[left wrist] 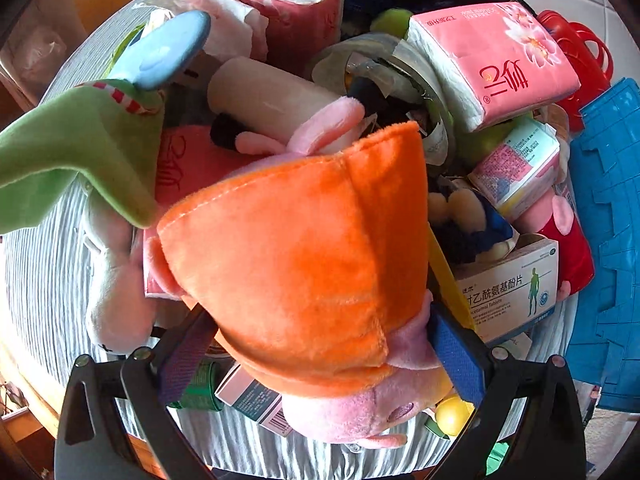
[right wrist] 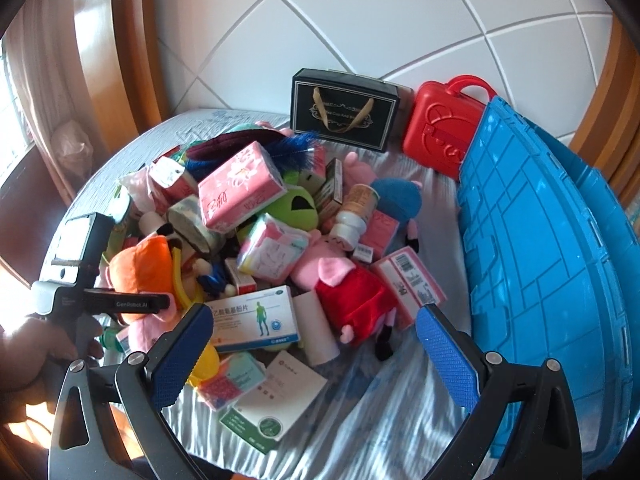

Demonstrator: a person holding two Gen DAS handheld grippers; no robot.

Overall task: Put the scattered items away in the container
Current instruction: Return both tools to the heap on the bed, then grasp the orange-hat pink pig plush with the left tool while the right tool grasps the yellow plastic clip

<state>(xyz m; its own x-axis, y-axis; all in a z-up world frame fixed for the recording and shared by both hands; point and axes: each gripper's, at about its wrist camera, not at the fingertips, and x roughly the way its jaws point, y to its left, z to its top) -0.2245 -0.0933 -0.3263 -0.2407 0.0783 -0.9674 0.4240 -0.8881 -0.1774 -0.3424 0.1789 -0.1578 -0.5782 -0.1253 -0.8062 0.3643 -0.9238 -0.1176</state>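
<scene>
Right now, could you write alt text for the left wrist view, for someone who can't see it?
The left tool grips a pink plush toy in an orange dress, filling the middle of the view. Behind it lies a heap of tissue packs, medicine boxes and soft toys on a striped grey sheet, with a blue crate at the right edge.

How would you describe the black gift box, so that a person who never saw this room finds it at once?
Look along the white tiled wall at the far edge of the bed. The black gift box stands upright there, directly left of the red plastic case. Unlike the colourful clutter in front of it, it is black with gold ribbon handles and a thin pale border.
</scene>
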